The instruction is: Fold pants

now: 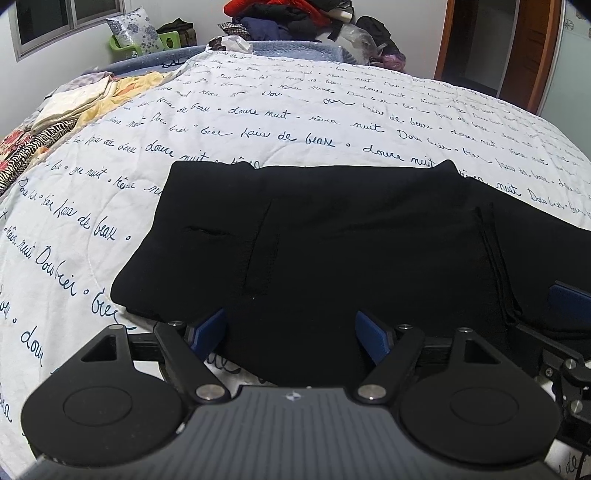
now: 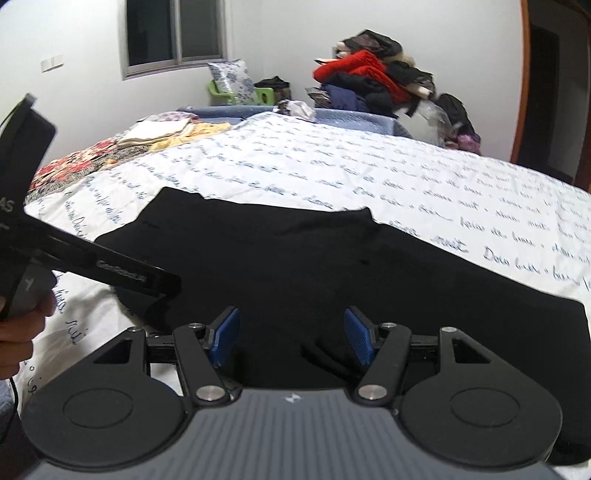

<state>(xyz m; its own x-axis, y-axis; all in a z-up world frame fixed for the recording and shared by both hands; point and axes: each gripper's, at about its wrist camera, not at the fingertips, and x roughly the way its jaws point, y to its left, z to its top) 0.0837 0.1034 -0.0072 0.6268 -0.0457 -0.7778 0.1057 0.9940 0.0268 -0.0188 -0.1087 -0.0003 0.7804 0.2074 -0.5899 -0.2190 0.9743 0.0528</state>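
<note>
Black pants (image 1: 332, 229) lie folded and flat on a white quilt with blue handwriting (image 1: 258, 110). My left gripper (image 1: 291, 317) hovers over the pants' near edge, its blue pads wide apart and pressing on nothing. A blue pad (image 1: 569, 299) of the right gripper shows at the right edge, on the same cloth. In the right wrist view the pants (image 2: 295, 258) stretch off to the right. My right gripper (image 2: 291, 317) stands open above their near part, with only flat cloth under it. A black finger (image 2: 147, 280) of the left gripper reaches in from the left, held by a hand (image 2: 22, 332).
Folded, patterned cloths (image 1: 62, 110) lie along the bed's far left side. A heap of clothes (image 1: 295, 18) is piled behind the bed's far end, beside a green basket holding a flowered pillow (image 1: 136, 37). A wooden door frame (image 1: 532, 51) stands at the far right.
</note>
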